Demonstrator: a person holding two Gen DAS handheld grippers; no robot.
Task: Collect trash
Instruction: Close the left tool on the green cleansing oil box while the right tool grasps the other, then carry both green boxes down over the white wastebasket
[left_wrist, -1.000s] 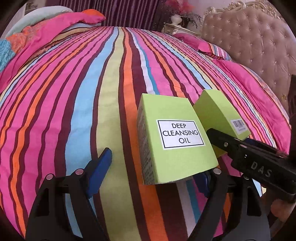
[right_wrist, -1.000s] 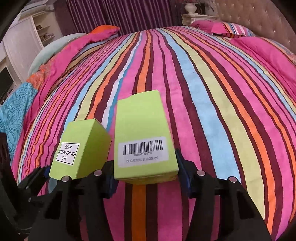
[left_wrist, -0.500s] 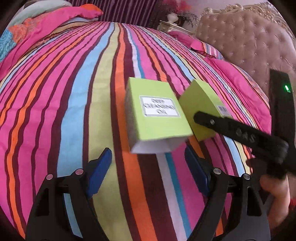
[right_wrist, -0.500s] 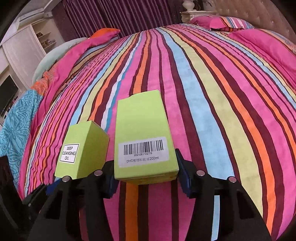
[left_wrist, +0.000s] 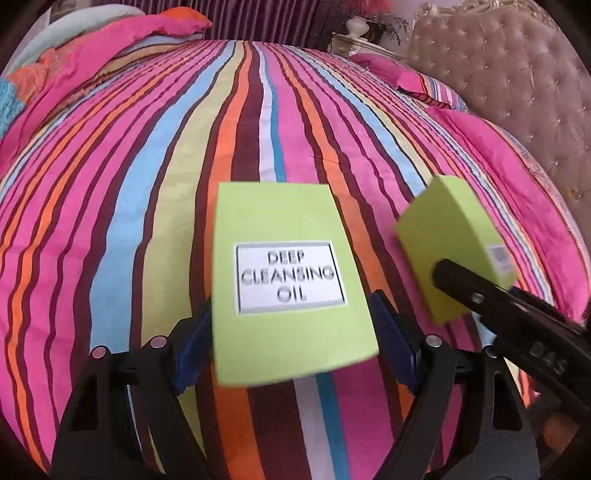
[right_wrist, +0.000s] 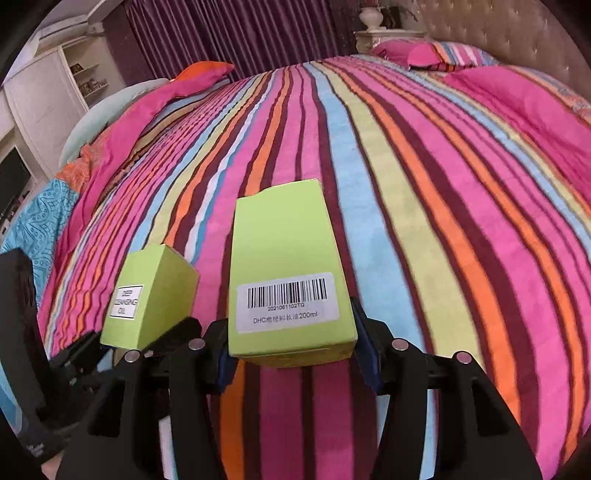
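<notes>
A green carton labelled "Deep Cleansing Oil" (left_wrist: 291, 280) sits between the blue pads of my left gripper (left_wrist: 293, 341), which is shut on it above the striped bedspread (left_wrist: 147, 184). It also shows in the right wrist view (right_wrist: 147, 295) at lower left. A second green carton with a barcode label (right_wrist: 290, 280) is clamped in my right gripper (right_wrist: 291, 350), held just above the bed. That carton also shows in the left wrist view (left_wrist: 454, 247) at right, with the right gripper's black arm in front of it.
The bed has a tufted beige headboard (left_wrist: 509, 81) and pink pillows (right_wrist: 417, 51) at the far end. Folded pink and teal bedding (left_wrist: 92, 62) lies along the left side. A white shelf unit (right_wrist: 55, 92) and purple curtains (right_wrist: 240, 33) stand beyond.
My left gripper has closed its pads onto the cleansing oil carton, which lay loose between open fingers before. The right gripper keeps its barcode carton, lifted slightly.
</notes>
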